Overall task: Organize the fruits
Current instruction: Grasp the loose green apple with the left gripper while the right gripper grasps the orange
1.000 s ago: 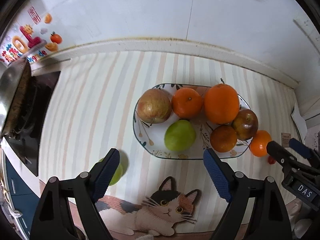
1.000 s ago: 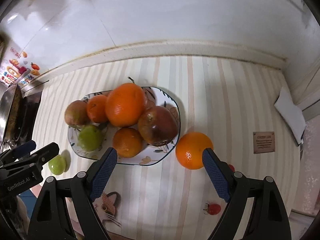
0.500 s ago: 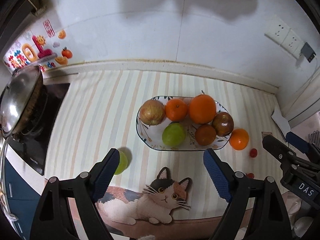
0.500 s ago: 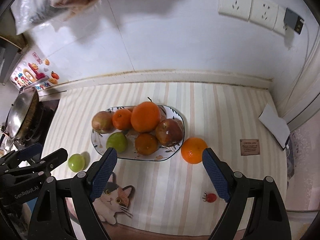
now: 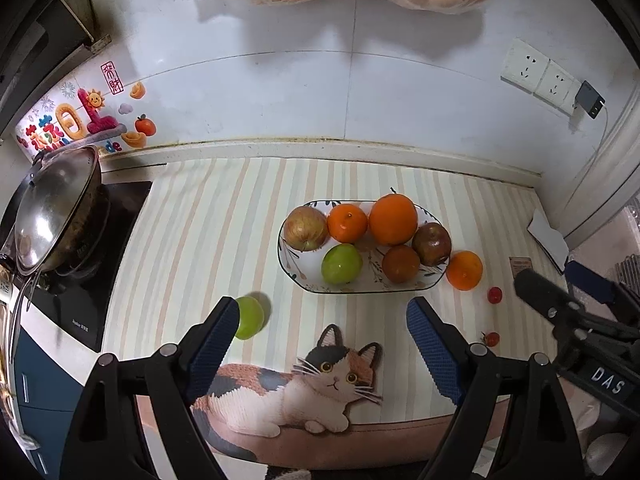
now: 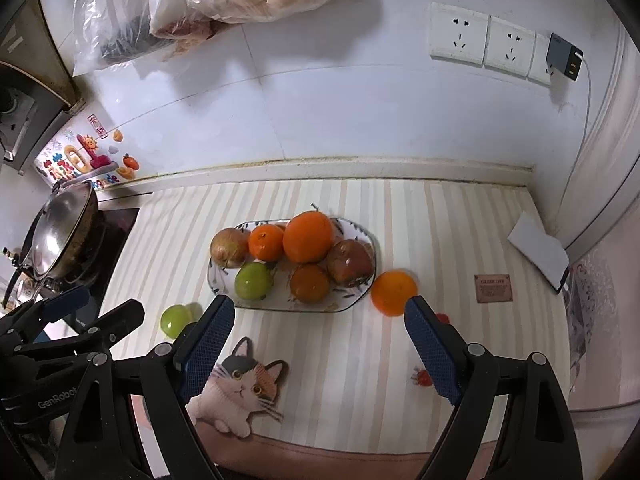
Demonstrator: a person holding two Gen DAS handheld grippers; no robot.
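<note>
Your striped surface (image 5: 224,240) carries the patterned plate (image 5: 296,270), which already holds six fruits: a big orange (image 5: 393,219), two apples, two smaller oranges and a green fruit. Three kinds of strays lie off it: an orange (image 5: 464,270) touching the plate's right end, a green fruit (image 5: 250,317) near its left end, and small red tomatoes (image 5: 495,294) further right. Both of your grippers hang above the near edge with fingers spread wide, holding nothing: the left gripper (image 5: 320,334) beside the green stray, the right gripper (image 6: 318,330) near the loose orange. I judge you are between picks; next, lower one gripper around its nearest stray and close gently, since round fruit rolls. Readable writing: "DAS" on the right gripper, "GenRobot" on the left; the small brown label is too blurred.
</note>
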